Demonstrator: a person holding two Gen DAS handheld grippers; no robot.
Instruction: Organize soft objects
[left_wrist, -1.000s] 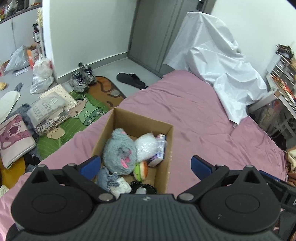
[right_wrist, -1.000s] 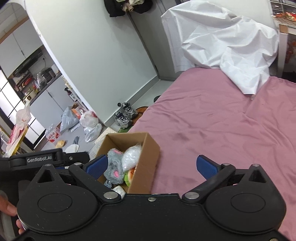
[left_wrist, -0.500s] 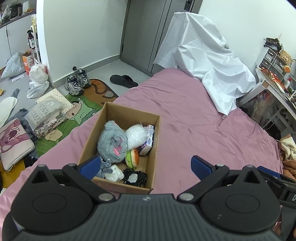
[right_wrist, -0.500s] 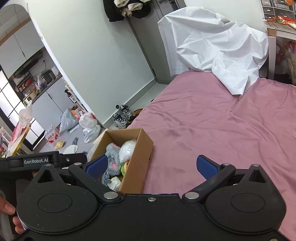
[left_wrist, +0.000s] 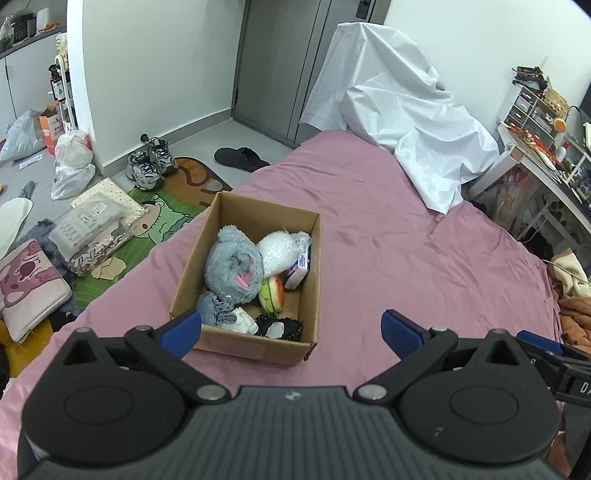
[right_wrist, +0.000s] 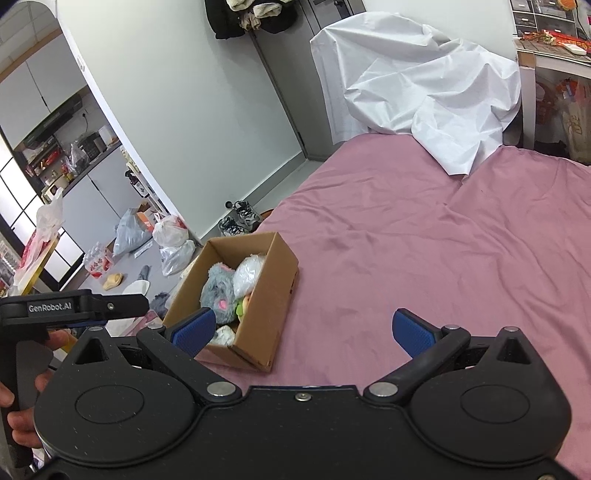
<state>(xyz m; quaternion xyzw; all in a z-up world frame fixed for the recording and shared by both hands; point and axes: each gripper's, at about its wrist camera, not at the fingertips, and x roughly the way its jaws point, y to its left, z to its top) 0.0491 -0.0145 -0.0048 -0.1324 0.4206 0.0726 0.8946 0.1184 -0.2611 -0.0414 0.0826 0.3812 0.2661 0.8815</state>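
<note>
Left wrist view
Left gripper (left_wrist: 291, 328): fingers spread wide, nothing between them, held above the near part of the bed.
Cardboard box (left_wrist: 312, 284): open-topped, resting on the pink bedsheet (left_wrist: 406, 240) near the bed's left edge, just beyond the left fingertip.
Box contents: a grey plush toy (left_wrist: 232, 269) at the left; a white fluffy item in clear wrap (left_wrist: 279, 249) at the far right; a small tissue pack (left_wrist: 298, 269) against the right wall; a green-and-orange plush (left_wrist: 272, 293) in the middle; a grey knitted piece (left_wrist: 214, 308), a white soft item (left_wrist: 243, 320) and a black-and-white item (left_wrist: 279, 328) along the near wall.
White sheet (left_wrist: 399, 110): draped over something at the far end of the bed.
Floor, left: sneakers (left_wrist: 149, 164), a black slipper (left_wrist: 242, 158), a cartoon mat (left_wrist: 155, 225).

Right wrist view
Right gripper (right_wrist: 303, 330): fingers released, empty, over the bedsheet.
Cardboard box: left of centre, its near corner behind the left fingertip; grey plush and white item visible inside.
Left gripper's body: at the far left, gripped by a hand (right_wrist: 18, 417).
</note>
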